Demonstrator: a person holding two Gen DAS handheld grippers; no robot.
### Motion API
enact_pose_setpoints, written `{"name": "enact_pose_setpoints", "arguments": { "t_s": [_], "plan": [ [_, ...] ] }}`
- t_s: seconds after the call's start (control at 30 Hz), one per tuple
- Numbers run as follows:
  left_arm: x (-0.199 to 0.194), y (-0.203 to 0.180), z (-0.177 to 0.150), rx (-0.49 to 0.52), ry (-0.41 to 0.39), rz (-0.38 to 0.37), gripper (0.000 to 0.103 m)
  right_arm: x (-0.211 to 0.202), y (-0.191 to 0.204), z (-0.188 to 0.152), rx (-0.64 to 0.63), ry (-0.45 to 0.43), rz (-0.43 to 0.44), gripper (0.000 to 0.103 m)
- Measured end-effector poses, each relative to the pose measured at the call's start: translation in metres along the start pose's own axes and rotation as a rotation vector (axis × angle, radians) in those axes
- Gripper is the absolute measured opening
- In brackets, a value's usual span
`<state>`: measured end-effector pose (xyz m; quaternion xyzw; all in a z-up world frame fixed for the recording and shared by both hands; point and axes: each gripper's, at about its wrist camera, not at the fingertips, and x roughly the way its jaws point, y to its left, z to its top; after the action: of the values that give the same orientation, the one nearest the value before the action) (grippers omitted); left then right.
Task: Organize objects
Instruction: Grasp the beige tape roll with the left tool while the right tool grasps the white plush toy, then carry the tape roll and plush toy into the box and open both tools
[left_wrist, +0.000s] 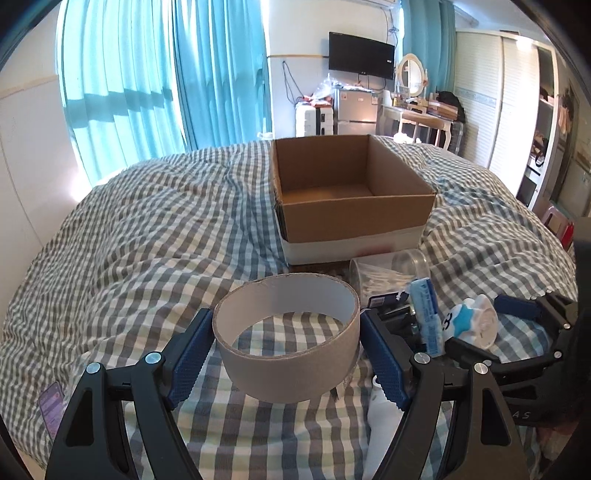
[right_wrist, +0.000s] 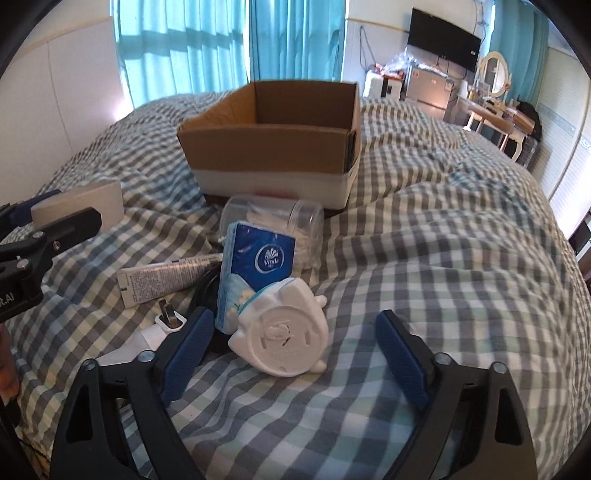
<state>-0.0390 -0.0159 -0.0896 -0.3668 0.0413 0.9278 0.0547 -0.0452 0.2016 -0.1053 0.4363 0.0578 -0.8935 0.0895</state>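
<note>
The left claw (left_wrist: 286, 356) has its blue pads (left_wrist: 192, 354) pressed on either side of a cardboard ring (left_wrist: 286, 343) — a wide, empty tape core, held upright with its opening facing up, above the checked quilt (left_wrist: 147, 240); in the right view the same ring (right_wrist: 83, 205) shows at the far left, clamped in the left claw's black arm

The right claw (right_wrist: 295, 363) is spread wide and grips nothing; a white toy (right_wrist: 282, 334) lies on the quilt (right_wrist: 443, 258) between its fingers, nearer the left pad (right_wrist: 188, 350) (whether it touches the pad I cannot tell) and well apart from the right one

Just behind the toy leans a blue Vinda tissue pack (right_wrist: 255, 269); beside that a tube (right_wrist: 166, 275) and a white plug (right_wrist: 166, 319); behind them a clear jar (right_wrist: 273, 229) of cotton swabs lies on its side, against the front of the box (right_wrist: 269, 147) — open-topped, brown above, white band below, nothing visible inside (left_wrist: 351, 192)
</note>
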Motion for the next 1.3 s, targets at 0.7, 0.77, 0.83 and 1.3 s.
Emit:
{"name": "enact_pose_setpoints", "arguments": {
  "t_s": [0.7,0.77,0.83,1.3],
  "plan": [
    [-0.061,-0.003,0.021,0.021,-0.139,0.046,0.081,-0.073,0.013,0.014,-0.052,-0.161,-0.022,0.051],
    [-0.068,-0.003,0.029,0.024,-0.156,0.038,0.081,-0.091,0.015,0.020,-0.067,-0.203,-0.022,0.051],
    [-0.075,-0.003,0.041,0.034,-0.177,0.047,0.081,-0.107,0.015,0.032,-0.083,-0.241,-0.029,0.051],
    [-0.051,-0.002,0.160,0.075,-0.280,0.101,0.081,-0.138,0.010,0.163,-0.138,-0.385,-0.038,0.051]
  ]
}}
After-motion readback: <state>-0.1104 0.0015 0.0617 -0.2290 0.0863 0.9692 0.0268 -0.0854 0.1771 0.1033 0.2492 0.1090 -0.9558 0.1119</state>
